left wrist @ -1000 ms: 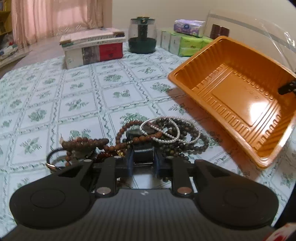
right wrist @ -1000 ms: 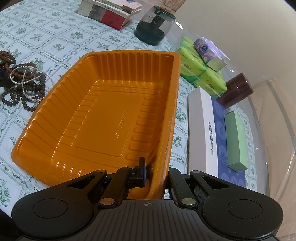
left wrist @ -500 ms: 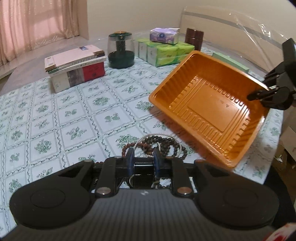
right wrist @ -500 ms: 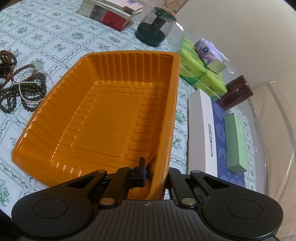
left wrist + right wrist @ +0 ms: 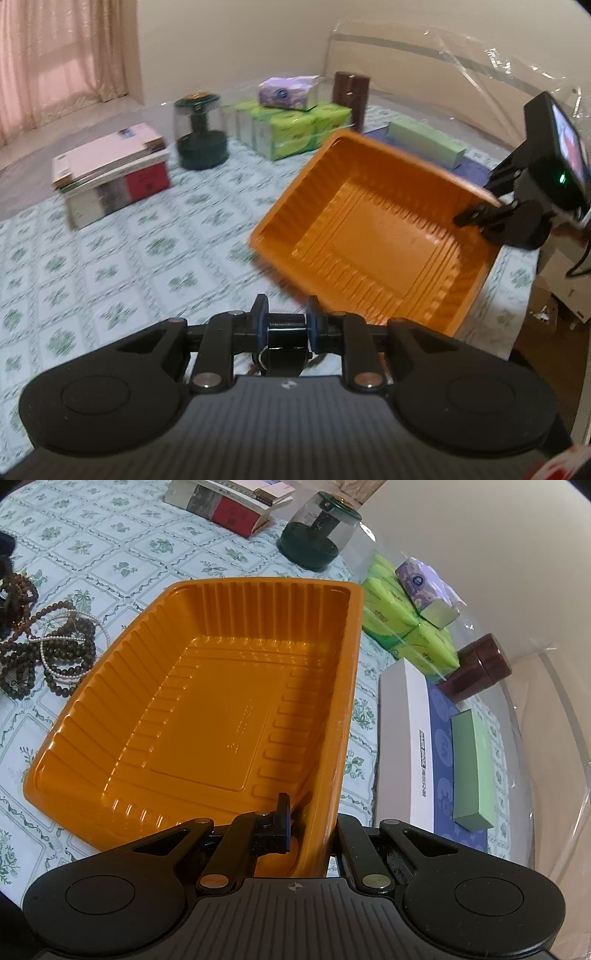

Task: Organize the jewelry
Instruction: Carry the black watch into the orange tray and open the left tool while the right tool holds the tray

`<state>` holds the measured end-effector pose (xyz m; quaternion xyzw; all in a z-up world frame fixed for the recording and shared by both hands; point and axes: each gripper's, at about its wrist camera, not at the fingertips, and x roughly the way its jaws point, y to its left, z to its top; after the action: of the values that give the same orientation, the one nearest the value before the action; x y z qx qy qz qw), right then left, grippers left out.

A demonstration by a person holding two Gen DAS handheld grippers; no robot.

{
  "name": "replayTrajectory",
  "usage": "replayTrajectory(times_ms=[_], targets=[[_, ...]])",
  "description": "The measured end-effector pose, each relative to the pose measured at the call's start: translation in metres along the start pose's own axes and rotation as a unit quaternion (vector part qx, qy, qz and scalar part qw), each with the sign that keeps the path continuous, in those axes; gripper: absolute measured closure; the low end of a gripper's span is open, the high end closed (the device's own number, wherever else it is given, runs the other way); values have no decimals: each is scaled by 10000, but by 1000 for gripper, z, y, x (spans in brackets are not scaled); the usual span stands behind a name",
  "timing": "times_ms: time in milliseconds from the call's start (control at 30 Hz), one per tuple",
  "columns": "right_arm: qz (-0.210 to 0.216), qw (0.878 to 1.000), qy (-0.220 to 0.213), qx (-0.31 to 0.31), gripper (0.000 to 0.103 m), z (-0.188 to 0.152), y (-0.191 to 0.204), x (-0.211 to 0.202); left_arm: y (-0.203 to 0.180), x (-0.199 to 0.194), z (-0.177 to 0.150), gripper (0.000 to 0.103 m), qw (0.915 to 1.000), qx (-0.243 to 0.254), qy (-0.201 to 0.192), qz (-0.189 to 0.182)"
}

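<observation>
Jewelry piece (image 5: pixel 284 345), dark and band-like, perhaps a watch, sits pinched between the pads of the left tongs (image 5: pixel 286 314). The tongs are narrow and clamped on it, held above the tabletop (image 5: pixel 122 258). The gripper body hides whatever hangs below the pads, so a trailing end or a snagged strand cannot be ruled out. A grip on a thin strap could let the piece swing or slip free on the way across.

The right tongs (image 5: pixel 310 823) are fully closed on one long wall of the orange tray (image 5: pixel 207 709), one finger inside and the other outside the rim. That side is raised, so the tray tilts with its low edge toward the heap. The plastic looks thin, and a pinch at a single point could let the wall flex, twist or slide out when weight lands in it. On that slope a dropped piece could run down to the low rim and over it.

The rest of the jewelry, a tangle of bead strands (image 5: pixel 55 646), lies on the tabletop just beside the tray's low edge. The looped strands could catch one another, so lifting one might drag the others along.
</observation>
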<state>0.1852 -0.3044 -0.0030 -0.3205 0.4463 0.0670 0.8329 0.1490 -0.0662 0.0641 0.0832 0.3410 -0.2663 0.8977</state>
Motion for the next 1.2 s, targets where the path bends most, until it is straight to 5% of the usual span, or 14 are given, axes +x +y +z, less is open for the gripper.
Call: replayTrajectory(times_ms=[367, 667, 1000, 1200], targets=[[70, 10000, 47, -26, 98, 0, -3, 3, -46, 44, 46, 84, 9964, -95, 24, -838], [88, 10000, 18, -8, 97, 0, -5, 6, -77, 76, 47, 84, 9935, 80, 380, -1071], [82, 10000, -4, -16, 97, -3, -3, 8, -77, 81, 43, 78, 9927, -88, 422, -1127], [96, 10000, -11, 20, 97, -5, -4, 7, -36, 55, 33, 76, 9970, -348, 195, -665]])
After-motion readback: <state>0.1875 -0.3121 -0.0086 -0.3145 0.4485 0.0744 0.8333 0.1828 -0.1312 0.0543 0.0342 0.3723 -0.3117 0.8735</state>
